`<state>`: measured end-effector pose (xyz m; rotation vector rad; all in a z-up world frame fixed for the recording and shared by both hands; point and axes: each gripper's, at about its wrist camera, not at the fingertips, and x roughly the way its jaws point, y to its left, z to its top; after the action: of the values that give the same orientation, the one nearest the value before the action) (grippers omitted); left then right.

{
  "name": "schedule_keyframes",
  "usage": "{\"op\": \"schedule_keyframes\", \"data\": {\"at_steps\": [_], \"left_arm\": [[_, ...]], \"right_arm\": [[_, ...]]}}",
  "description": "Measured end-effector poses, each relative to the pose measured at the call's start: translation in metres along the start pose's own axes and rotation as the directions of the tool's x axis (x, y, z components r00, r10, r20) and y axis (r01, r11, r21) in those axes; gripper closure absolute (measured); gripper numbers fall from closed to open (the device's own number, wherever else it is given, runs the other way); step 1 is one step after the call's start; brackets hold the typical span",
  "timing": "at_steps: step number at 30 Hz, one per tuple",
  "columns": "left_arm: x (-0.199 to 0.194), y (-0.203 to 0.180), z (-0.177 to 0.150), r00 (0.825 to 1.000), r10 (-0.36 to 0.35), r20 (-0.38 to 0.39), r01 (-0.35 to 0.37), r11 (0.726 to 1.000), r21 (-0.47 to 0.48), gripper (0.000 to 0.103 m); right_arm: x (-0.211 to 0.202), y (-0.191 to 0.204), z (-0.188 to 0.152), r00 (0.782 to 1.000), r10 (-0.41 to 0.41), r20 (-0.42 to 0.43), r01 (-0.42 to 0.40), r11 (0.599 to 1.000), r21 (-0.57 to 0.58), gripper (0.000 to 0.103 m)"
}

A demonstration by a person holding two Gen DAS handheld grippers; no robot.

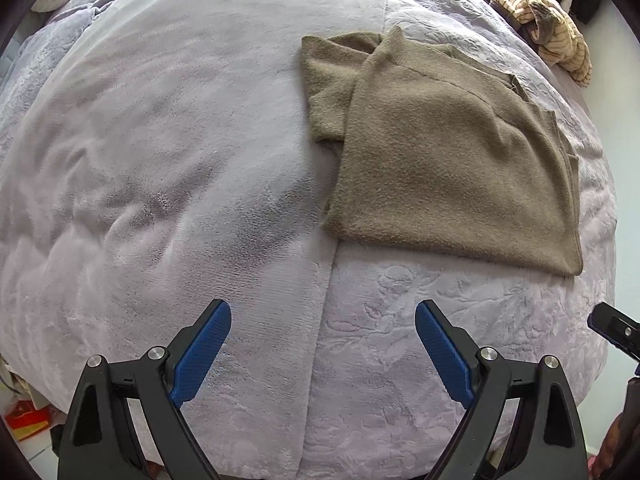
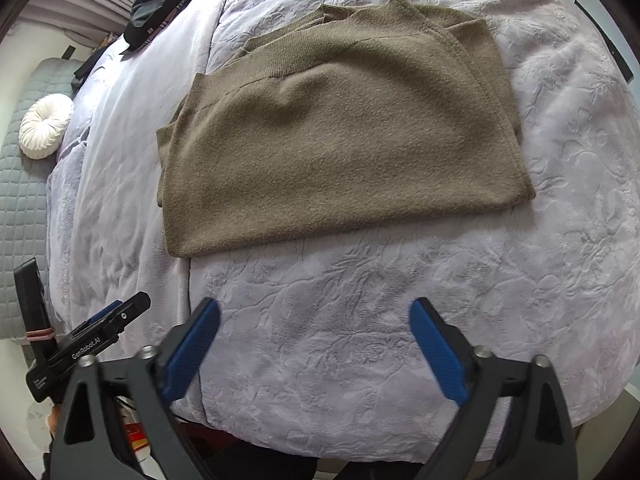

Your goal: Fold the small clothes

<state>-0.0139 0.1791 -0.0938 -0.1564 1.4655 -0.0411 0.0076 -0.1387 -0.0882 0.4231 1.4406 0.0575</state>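
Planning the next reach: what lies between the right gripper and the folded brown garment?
Only bare lilac bedspread. In the right wrist view nothing sits between the open right gripper and the near edge of the brown garment.

2 wrist views steeply down over one bed (image 1: 200, 160), sharing brown sweater (image 2: 340, 140).

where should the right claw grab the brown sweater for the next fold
Probably the near right corner of the brown sweater, coming from the near bed edge. That hem lies flat and free on the lilac blanket, and the open right claw already faces it.
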Motion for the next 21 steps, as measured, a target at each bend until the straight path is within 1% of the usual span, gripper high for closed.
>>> {"op": "schedule_keyframes", "data": {"at_steps": [3,5,11,15,21], "left_arm": [[0.002,0.007,0.003,1.000,-0.004,0.003,0.004,1.000,0.001,0.009],[0.004,0.012,0.005,1.000,-0.001,0.004,0.001,1.000,0.007,0.009],[0.012,0.021,0.013,1.000,-0.001,-0.019,0.002,1.000,0.025,0.009],[0.017,0.022,0.017,1.000,-0.006,-0.031,0.006,1.000,0.027,0.009],[0.024,0.020,0.020,0.999,-0.009,-0.041,0.010,0.999,0.036,0.009]], "right_arm": [[0.006,0.003,-0.001,1.000,0.012,0.005,-0.013,1.000,0.013,0.000],[0.014,0.004,0.000,0.999,0.036,-0.009,-0.036,0.999,0.034,0.000],[0.038,0.002,-0.002,0.990,0.127,-0.069,-0.115,0.982,0.152,0.000],[0.052,0.002,-0.006,0.984,0.147,-0.096,-0.126,0.972,0.200,0.000],[0.066,0.001,-0.011,0.979,0.151,-0.134,-0.119,0.968,0.222,0.000]]}}
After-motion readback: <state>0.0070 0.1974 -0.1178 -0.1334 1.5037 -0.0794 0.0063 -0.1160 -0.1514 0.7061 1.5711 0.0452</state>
